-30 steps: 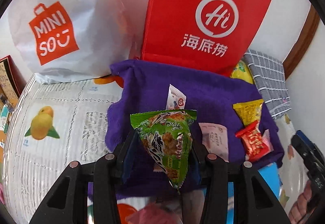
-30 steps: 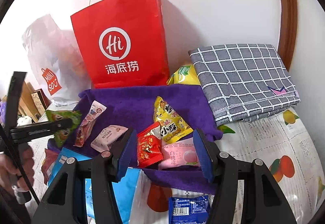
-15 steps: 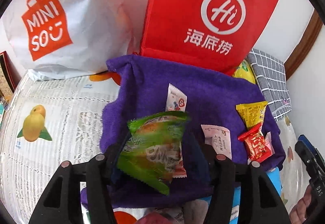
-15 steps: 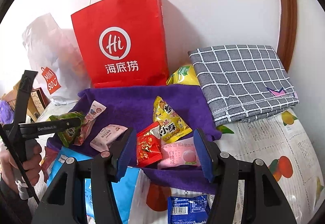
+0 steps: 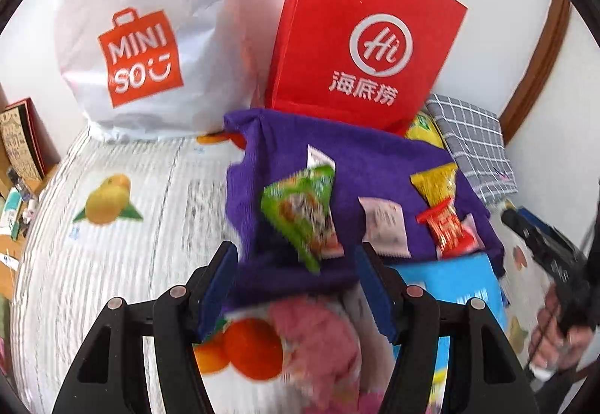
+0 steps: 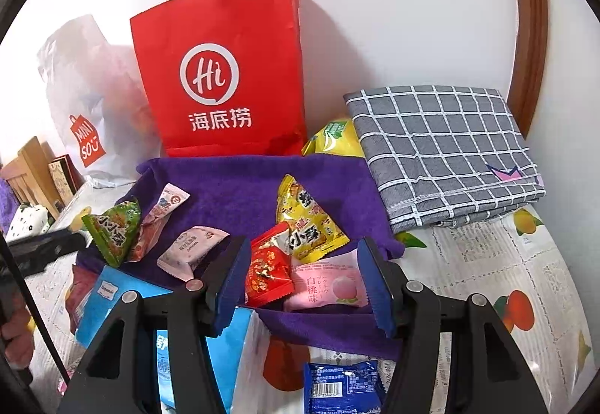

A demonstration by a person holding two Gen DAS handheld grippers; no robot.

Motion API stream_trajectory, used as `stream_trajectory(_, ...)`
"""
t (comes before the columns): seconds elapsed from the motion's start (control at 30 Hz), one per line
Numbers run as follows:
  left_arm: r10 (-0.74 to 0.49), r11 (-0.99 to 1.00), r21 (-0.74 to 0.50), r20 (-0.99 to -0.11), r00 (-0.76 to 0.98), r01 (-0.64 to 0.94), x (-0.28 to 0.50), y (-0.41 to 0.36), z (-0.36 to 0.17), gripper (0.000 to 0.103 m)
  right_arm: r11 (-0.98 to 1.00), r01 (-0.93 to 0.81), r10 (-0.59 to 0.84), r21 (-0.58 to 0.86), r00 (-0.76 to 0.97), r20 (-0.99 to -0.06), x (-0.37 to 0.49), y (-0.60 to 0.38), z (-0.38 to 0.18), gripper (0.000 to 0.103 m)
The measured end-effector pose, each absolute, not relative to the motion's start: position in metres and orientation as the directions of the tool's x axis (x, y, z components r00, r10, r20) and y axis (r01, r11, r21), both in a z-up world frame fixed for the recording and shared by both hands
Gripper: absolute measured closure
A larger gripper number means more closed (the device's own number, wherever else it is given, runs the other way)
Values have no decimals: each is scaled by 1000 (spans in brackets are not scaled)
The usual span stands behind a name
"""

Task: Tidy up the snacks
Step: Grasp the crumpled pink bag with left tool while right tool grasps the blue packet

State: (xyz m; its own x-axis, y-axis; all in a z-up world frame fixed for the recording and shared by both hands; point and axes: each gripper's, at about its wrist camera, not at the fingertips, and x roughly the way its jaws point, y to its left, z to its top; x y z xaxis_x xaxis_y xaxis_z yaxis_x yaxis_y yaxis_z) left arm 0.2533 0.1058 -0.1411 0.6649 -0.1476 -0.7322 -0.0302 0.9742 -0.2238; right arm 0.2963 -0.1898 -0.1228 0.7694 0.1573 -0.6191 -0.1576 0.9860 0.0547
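Observation:
A purple towel (image 5: 375, 151) (image 6: 243, 185) carries several snack packets. A green triangular packet (image 5: 303, 211) (image 6: 112, 230) lies on its left part, on top of a long pink-white packet (image 6: 165, 211). My left gripper (image 5: 296, 282) is open and empty, just behind the green packet. A pale pink packet (image 6: 191, 252), a red packet (image 6: 268, 271), a yellow packet (image 6: 307, 222) and a pink peach packet (image 6: 326, 288) lie on the towel. My right gripper (image 6: 300, 279) is open and empty, its fingers either side of the red and peach packets.
A red paper bag (image 6: 221, 76) and a white Miniso bag (image 5: 142, 39) stand behind the towel. A folded grey checked cloth (image 6: 442, 151) lies at right. A light-blue pack (image 6: 112, 301) and a dark-blue packet (image 6: 341, 384) lie on the fruit-print tablecloth (image 5: 112, 226) in front.
My left gripper opened and let go of the green packet, which dropped onto the towel. The left gripper pulled back. The right gripper stayed still.

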Motion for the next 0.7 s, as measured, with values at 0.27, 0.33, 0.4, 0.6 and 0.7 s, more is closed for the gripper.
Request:
stream_trajectory(0.27,-216,962,-274,-753,621,1,233,107,-167,40,991,-134,115,15,778,-618,297,-188,-129,45)
stream_trajectory(0.33,-223,960,-280,-747,626,8,230,107,-167,40,991,-134,109,5,778,-619,298,-187,-131,45)
stream_trajectory(0.4,-208,967,-254,-750,628,16,229,102,-167,40,991,-136,104,-3,776,-622,298,-186,-132,45)
stream_trajectory(0.6,-185,980,-195,-782,595,49,231,85,-179,52,989,-151,116,-2,771,-626,296,-184,-132,44)
stream_trajectory(0.7,-179,982,-183,-782,597,54,229,81,-182,64,988,-156,121,-3,776,-619,294,-184,-130,44)
